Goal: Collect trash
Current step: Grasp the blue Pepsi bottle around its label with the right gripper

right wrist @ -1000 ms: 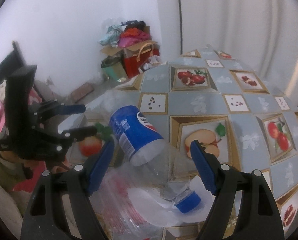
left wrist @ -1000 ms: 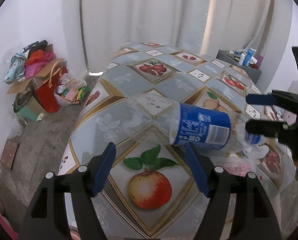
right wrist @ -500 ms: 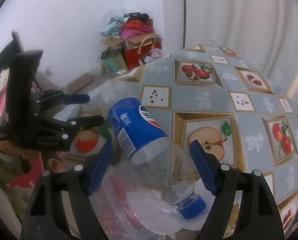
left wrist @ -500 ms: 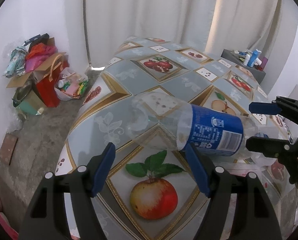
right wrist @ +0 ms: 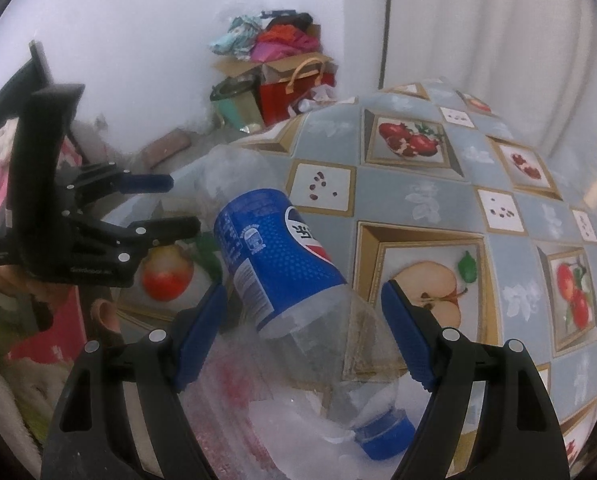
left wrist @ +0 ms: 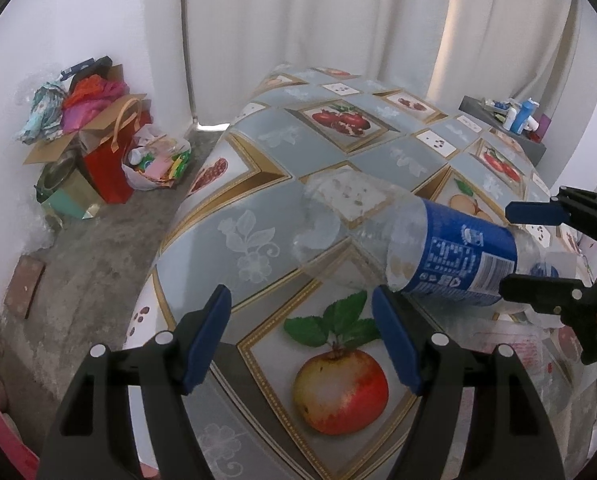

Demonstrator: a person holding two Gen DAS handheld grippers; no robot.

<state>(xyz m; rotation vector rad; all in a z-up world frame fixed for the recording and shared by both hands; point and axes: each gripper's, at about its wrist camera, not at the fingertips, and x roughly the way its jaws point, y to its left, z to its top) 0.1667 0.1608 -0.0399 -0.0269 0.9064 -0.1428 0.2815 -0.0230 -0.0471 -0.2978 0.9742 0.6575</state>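
An empty clear plastic bottle (left wrist: 438,256) with a blue label and blue cap lies on its side on the fruit-patterned tablecloth (left wrist: 282,208). In the right wrist view the bottle (right wrist: 282,268) lies between the fingers, cap end toward the camera. My right gripper (right wrist: 304,316) is open around the bottle's neck end; it shows at the right edge of the left wrist view (left wrist: 532,252). My left gripper (left wrist: 302,340) is open and empty, just left of the bottle's base; it shows in the right wrist view (right wrist: 178,208). Crumpled clear plastic wrap (right wrist: 282,416) lies under the cap.
A pile of bags, a red gift bag (left wrist: 110,160) and a cardboard box with clothes stand on the concrete floor at the left wall. A grey stand with bottles (left wrist: 510,120) is at the back right. White curtains hang behind the table.
Both grippers have shifted slightly around the bottle; the bottle's base end has tilted up a little. Both stay open.
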